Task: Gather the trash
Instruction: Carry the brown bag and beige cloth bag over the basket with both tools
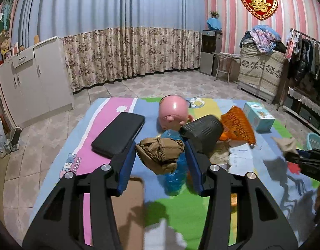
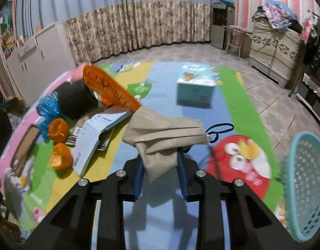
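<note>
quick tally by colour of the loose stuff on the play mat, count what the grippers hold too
Orange: 3, two peel halves and a wrapper
Blue: 2, crushed bottle, tissue box
Brown or tan: 2, brown wad, tan face mask
Black: 2, phone, cup
Pink: 1, piggy bank
Total: 10

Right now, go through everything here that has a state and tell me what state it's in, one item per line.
left gripper: shut on a crumpled brown wad, lifted off the mat.
right gripper: shut on a beige face mask, which hangs folded.
teal basket: upright at the mat's right edge; contents not visible.
booklet: lying open.
black pot: tipped over.
tissue box: standing closed.
</note>
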Available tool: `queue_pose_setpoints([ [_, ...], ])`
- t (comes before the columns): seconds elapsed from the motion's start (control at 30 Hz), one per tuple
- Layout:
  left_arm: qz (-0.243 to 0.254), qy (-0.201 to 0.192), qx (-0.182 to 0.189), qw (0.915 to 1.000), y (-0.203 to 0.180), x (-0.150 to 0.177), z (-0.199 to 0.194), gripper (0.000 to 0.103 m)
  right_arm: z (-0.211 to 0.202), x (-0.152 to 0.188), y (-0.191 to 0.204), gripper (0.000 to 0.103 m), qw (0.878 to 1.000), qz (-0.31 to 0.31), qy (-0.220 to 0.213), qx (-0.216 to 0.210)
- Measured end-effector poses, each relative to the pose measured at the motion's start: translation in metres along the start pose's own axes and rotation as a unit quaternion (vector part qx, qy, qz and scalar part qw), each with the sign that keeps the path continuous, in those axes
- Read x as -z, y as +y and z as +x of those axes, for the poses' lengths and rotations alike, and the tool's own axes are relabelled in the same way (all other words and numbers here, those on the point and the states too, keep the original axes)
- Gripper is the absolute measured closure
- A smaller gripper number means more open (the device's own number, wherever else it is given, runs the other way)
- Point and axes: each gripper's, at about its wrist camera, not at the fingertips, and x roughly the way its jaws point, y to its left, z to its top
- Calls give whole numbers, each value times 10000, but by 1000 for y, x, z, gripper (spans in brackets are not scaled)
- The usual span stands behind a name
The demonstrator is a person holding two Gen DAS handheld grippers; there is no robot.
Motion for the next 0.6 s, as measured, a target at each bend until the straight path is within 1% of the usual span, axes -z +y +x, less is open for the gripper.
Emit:
queue_pose_setpoints([
  [0.13, 34, -99, 107, 9999, -20, -9, -6, 56, -39, 1, -22, 74, 9995, 16, -288, 157],
  [0.17, 51, -114, 137, 9998, -26, -11, -7, 56, -51, 2, -31, 74, 9990, 78, -394, 213],
  [0.27, 143, -155, 220, 9995, -45, -15, -9, 56, -70, 7, -68, 74, 9974, 295, -561, 338],
  [0.53, 342, -242, 461, 9981, -100, -23, -13, 56, -94, 20, -135, 74, 9903, 926, -818, 643],
  [0.6, 343, -249, 541, 9976, -114, -25, -12, 56, -99, 24, -150, 74, 9885, 969, -833, 811],
])
